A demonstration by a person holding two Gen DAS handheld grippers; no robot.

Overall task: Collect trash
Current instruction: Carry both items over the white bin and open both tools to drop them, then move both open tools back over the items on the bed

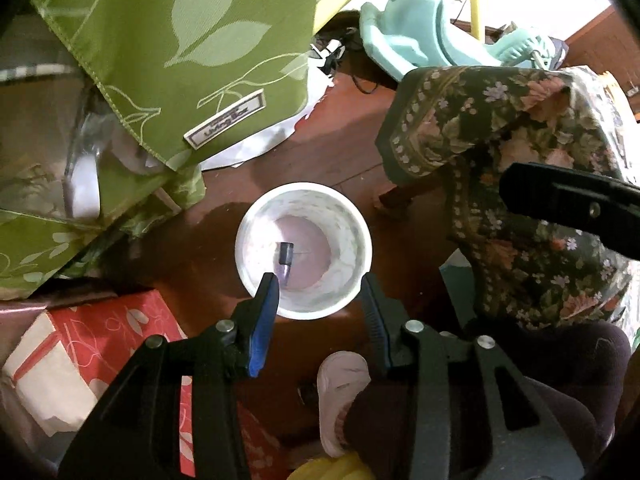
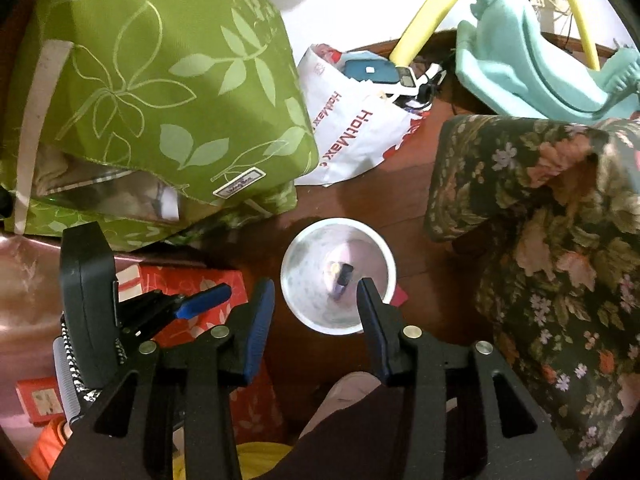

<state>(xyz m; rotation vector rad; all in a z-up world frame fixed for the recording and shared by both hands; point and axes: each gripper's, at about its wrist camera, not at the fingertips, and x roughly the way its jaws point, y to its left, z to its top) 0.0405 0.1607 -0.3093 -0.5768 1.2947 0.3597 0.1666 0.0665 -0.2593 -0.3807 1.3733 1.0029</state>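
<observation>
A white round bin (image 1: 256, 216) stands on the brown wooden floor, seen from above; it also shows in the right wrist view (image 2: 296, 300). A small dark piece of trash (image 1: 285, 252) lies on its bottom, and shows in the right wrist view (image 2: 345, 274). My left gripper (image 1: 318, 282) hangs open and empty above the bin's near rim. My right gripper (image 2: 316, 286) is also open and empty, above the bin's near left rim. The left gripper (image 2: 208, 300) shows at the left of the right wrist view.
A green leaf-print fabric box (image 1: 160, 52) stands left of the bin, a red patterned box (image 1: 108, 336) in front of it. A floral-covered seat (image 1: 532, 184) is on the right. A white HotMax bag (image 2: 352, 136) and a teal plastic seat (image 2: 520, 64) lie farther back.
</observation>
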